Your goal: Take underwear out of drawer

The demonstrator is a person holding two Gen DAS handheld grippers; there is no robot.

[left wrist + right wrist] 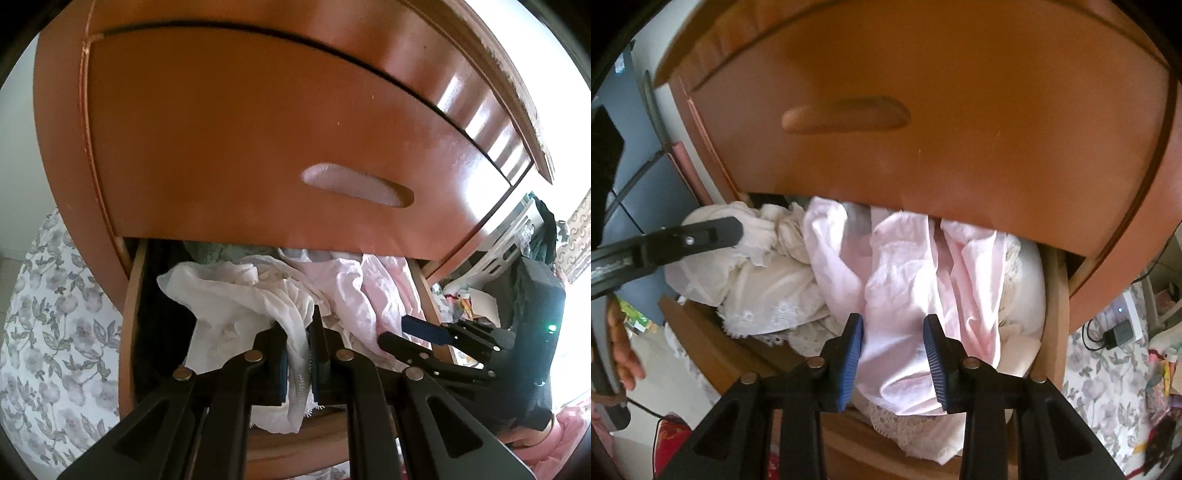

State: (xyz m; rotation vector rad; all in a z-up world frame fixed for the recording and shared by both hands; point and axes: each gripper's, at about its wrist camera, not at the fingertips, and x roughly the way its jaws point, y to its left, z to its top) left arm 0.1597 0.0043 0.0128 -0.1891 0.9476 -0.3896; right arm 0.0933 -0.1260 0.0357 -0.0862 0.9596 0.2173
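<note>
While my left claw (299, 354) pinches white underwear (236, 295), only the right wrist view shows my right claw (893, 339) parted over pink fabric (905, 266); the drawer (127, 332) depths stay hidden.

Underwear heap (905, 280) in open drawer (129, 295) below closed drawer front (258, 140); bedding (48, 314) probably left.

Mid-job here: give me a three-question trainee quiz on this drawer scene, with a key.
1. True or false: the left tool is shut on the white gauzy cotton garment.
2. Which garment lies between the right tool's blue ribbed pads? A) green knit B) pale pink cotton garment C) black sock
3. Fill in: the open wooden drawer sits directly below a closed drawer front with an oval ____.

Key: 1 true; 2 B; 3 handle recess.
</note>
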